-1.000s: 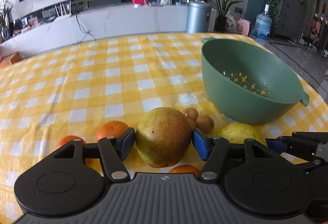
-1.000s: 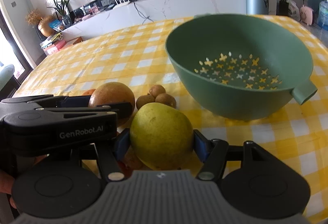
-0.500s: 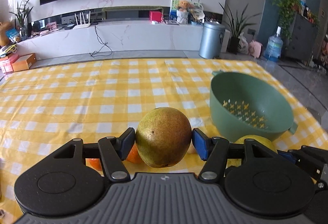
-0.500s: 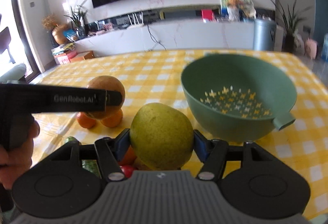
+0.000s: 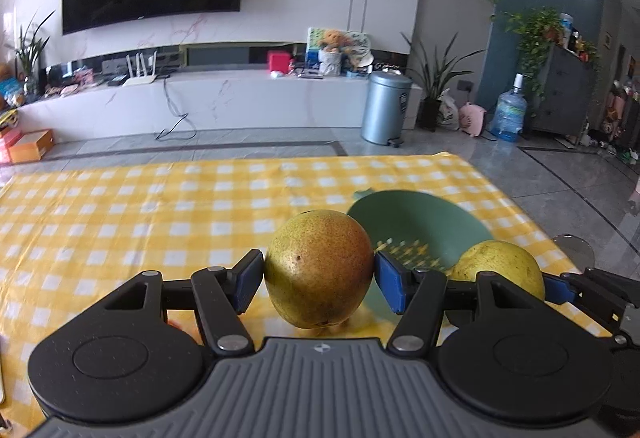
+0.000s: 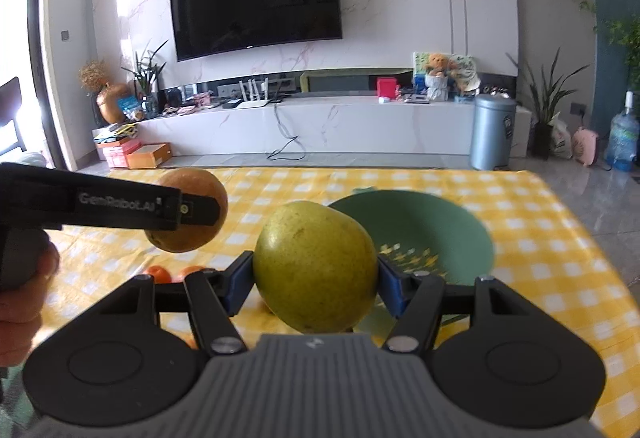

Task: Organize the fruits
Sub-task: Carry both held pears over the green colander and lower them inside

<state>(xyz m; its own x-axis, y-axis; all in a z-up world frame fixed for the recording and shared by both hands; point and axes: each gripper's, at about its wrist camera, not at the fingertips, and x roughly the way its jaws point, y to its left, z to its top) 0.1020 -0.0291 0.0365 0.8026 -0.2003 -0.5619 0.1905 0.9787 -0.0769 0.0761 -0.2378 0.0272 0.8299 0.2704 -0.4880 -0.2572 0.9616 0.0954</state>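
Observation:
My left gripper [image 5: 319,280] is shut on a brownish-green pear [image 5: 318,272], held in the air above the yellow checked table [image 5: 120,222]. My right gripper [image 6: 316,282] is shut on a yellow-green pear [image 6: 316,270], also lifted. Each view shows the other pear beside it: the yellow-green pear [image 5: 500,266] at the right in the left wrist view, the brownish pear [image 6: 192,197] with the left gripper's finger [image 6: 120,207] across it in the right wrist view. The green colander bowl [image 6: 440,234] stands on the table behind and right of both pears.
Two small oranges [image 6: 176,273] lie on the cloth below the left gripper. A hand [image 6: 24,294] grips the left tool at the frame's left edge. The table's far edge [image 5: 280,159] meets a tiled floor; a grey bin [image 5: 386,107] stands beyond.
Both grippers have risen from the table with their pears. The colander and the oranges now sit lower and smaller in both views, and more of the room shows.

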